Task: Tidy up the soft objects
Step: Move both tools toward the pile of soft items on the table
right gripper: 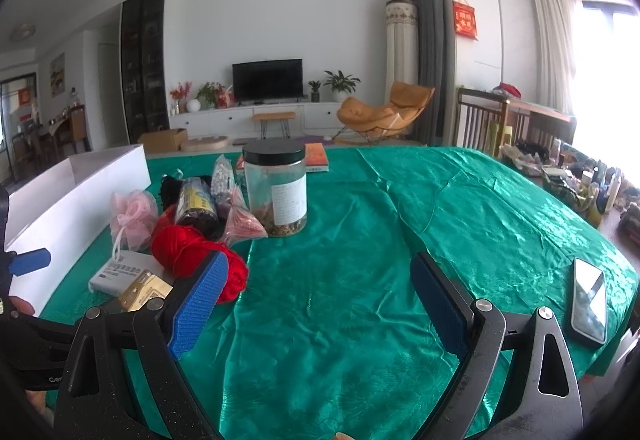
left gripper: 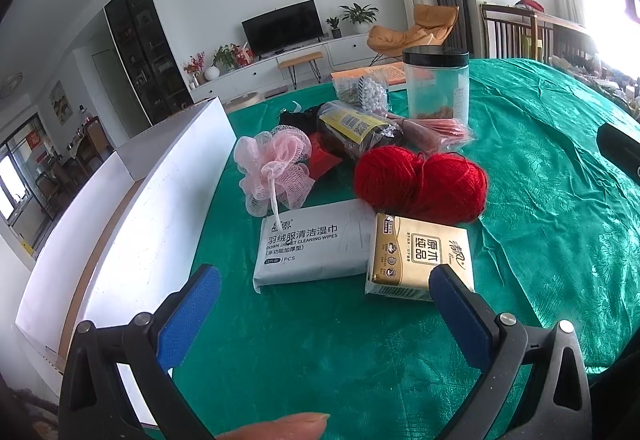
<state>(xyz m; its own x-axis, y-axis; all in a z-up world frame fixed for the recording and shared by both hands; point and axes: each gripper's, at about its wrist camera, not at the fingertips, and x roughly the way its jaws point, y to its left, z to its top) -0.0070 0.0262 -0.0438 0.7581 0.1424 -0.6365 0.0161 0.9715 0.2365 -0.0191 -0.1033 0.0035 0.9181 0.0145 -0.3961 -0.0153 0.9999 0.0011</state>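
On the green tablecloth [left gripper: 540, 179] lie a pink bath pouf [left gripper: 276, 167], a red yarn ball [left gripper: 420, 179], a white pack of cleaning wipes [left gripper: 316, 244] and a gold tissue pack [left gripper: 416, 256]. My left gripper [left gripper: 320, 304] is open and empty just in front of the wipes and tissue pack. My right gripper [right gripper: 316, 300] is open and empty above bare cloth; the yarn [right gripper: 188, 252], pouf [right gripper: 134, 217], wipes [right gripper: 120, 272] and tissue pack [right gripper: 144, 294] lie to its left.
A long white box [left gripper: 152, 199] stands open along the left. Behind the soft things are a clear jar with a black lid [left gripper: 438, 83], a dark wrapped bottle [left gripper: 356, 127], bead and stick bags, and a book. A phone [right gripper: 590, 304] lies at right.
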